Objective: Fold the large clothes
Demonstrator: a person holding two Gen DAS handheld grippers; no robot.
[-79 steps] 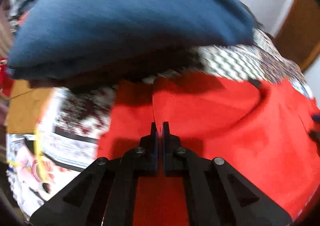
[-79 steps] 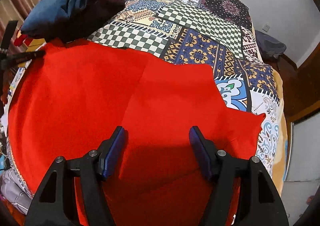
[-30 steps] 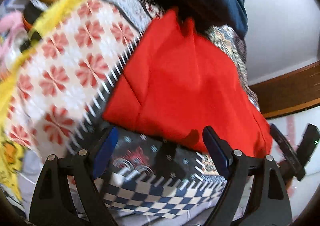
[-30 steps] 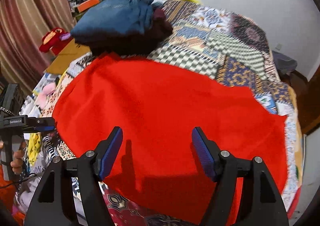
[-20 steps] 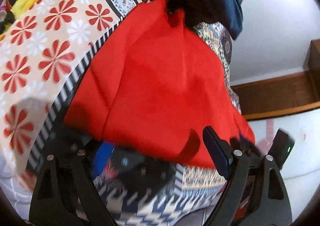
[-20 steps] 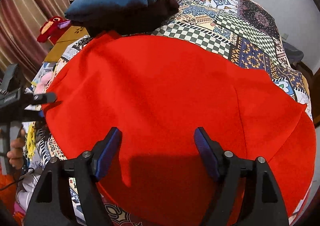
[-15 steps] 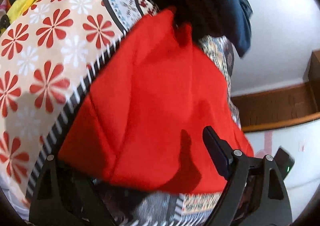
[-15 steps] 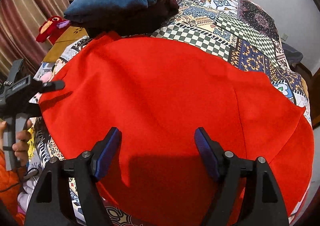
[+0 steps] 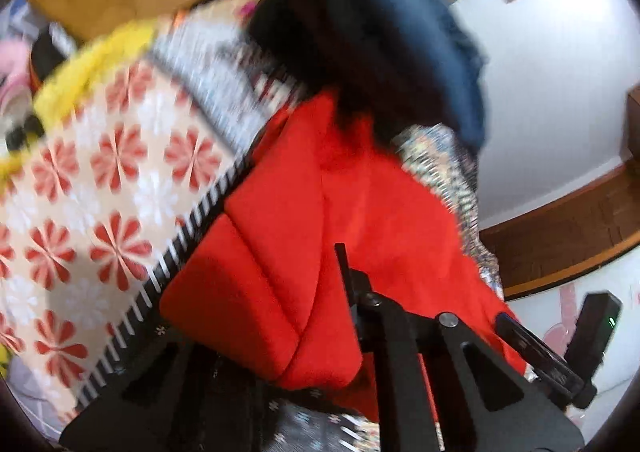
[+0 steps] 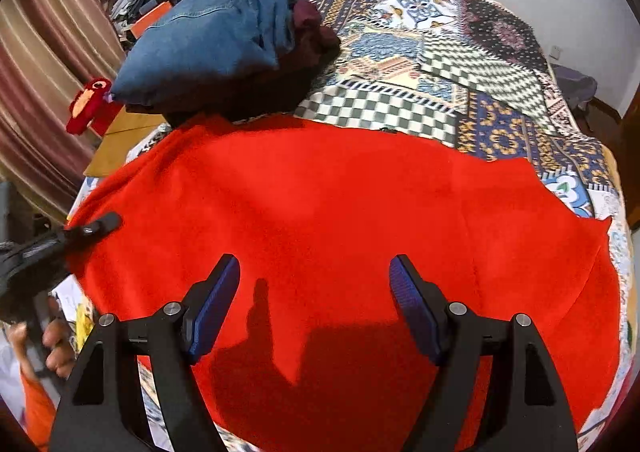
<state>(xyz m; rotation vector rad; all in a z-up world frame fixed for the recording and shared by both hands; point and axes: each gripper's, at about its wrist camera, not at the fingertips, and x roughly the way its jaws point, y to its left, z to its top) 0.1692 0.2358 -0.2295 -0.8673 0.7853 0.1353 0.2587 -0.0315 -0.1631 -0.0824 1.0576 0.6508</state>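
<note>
A large red garment (image 10: pixel 340 212) lies spread flat on the patterned bedspread (image 10: pixel 460 68). My right gripper (image 10: pixel 314 292) is open and empty, hovering over the garment's near part. In the right wrist view my left gripper (image 10: pixel 96 226) sits at the garment's left edge. In the left wrist view the red garment (image 9: pixel 320 252) drapes over the left finger, the right finger (image 9: pixel 352 284) presses against the cloth, and the jaws look closed on the garment's folded near corner.
A stack of folded clothes topped by blue jeans (image 10: pixel 208 40) sits at the bed's far left, close to the garment's far edge. A cardboard box (image 10: pixel 120 140) and a red plush toy (image 10: pixel 86 104) lie beyond the left bedside. Curtains hang at left.
My left gripper has moved onto the garment's left corner and closed its jaws there. My right gripper stays open and pulled back slightly over the near part.
</note>
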